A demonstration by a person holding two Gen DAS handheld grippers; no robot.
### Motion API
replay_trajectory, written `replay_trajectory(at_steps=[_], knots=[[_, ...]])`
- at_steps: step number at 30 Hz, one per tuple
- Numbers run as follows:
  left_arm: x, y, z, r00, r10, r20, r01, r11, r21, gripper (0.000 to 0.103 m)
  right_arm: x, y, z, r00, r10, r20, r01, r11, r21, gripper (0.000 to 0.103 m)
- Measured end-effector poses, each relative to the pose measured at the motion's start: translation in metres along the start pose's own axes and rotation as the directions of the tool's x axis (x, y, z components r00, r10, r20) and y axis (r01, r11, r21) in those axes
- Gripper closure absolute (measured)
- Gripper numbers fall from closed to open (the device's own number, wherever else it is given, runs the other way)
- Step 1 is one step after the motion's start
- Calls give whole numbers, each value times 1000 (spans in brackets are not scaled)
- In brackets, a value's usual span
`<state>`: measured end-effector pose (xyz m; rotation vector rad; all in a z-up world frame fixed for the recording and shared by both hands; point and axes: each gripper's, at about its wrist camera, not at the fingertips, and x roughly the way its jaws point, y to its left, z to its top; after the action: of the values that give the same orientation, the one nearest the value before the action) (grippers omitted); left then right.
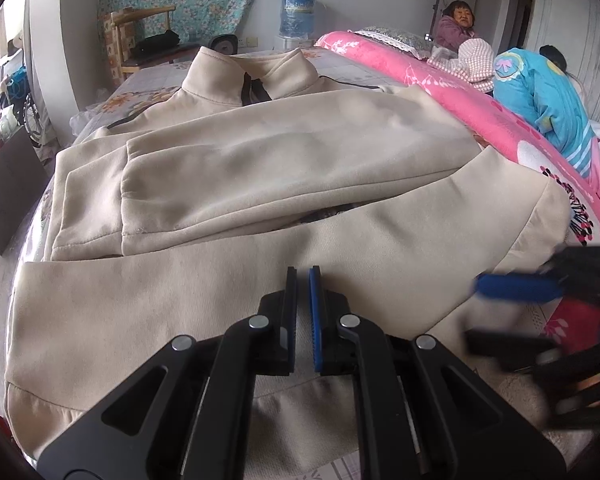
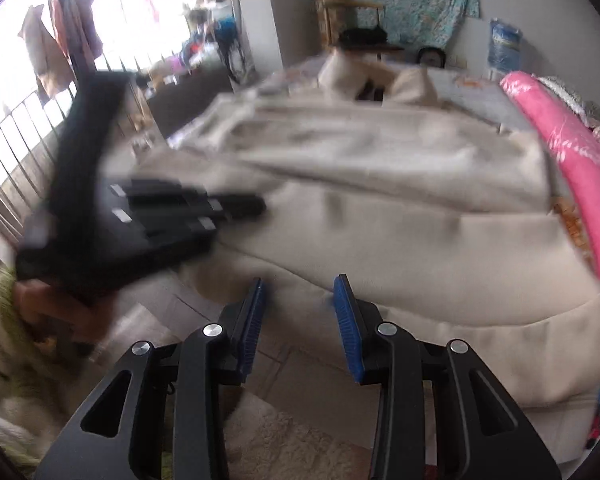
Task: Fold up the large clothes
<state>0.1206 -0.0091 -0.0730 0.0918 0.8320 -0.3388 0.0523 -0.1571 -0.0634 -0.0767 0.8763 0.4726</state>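
A large beige jacket [image 1: 260, 168] lies on the bed, collar at the far end, sleeves folded across its body. It also shows in the right wrist view [image 2: 400, 200]. My left gripper [image 1: 303, 276] hovers over the jacket's near hem, jaws nearly together with a thin gap and no cloth between them. It appears blurred in the right wrist view [image 2: 236, 206]. My right gripper [image 2: 300, 288] is open and empty at the jacket's near edge. It shows blurred at the right of the left wrist view [image 1: 520, 286].
A pink floral quilt [image 1: 460, 92] runs along the right side of the bed. Two people [image 1: 540, 88] are beyond it. A wooden chair [image 1: 140, 36] and a water bottle [image 1: 298, 16] stand at the far wall. A window railing [image 2: 16, 140] is at left.
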Motion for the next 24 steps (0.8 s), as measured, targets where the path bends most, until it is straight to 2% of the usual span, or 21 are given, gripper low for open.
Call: replay_trajectory(at_steps=[1,4,7,11,14,18,20,24], knots=[[0,0,0,1000,-3,2,3,1000,2,96,-2,3,-1,1000,-16,26,17,1000,-20,67],[-1,1,0,1000,-13,0,13,1000,8,96,-15,9,3,999,-28,20,28,999,-18,68],[0,3,-1,1000,-27,4,27,1000,0,96,-31,14,6,997,26,72,-24,999,-23,68],[0,7,0,999,-53,-3,53,998,-20,96,-2,14,-2,998,52,22,-52,999,0,68],[0,7,0,999,-53,-7,53,999,-10,96,-9,5,2,995,95,15,-96,993,70,69],[0,8,0,998,-58,-3,58,998,-15,96,-24,11,6,991,102,84,-106,993,51,69],[0,8,0,998,-61,-3,61,998,-21,96,-5,14,2,997,72,25,-73,996,43,69],[0,7,1,998,-58,-11,58,998,-14,96,-2,11,1,997,75,20,-76,995,59,68]])
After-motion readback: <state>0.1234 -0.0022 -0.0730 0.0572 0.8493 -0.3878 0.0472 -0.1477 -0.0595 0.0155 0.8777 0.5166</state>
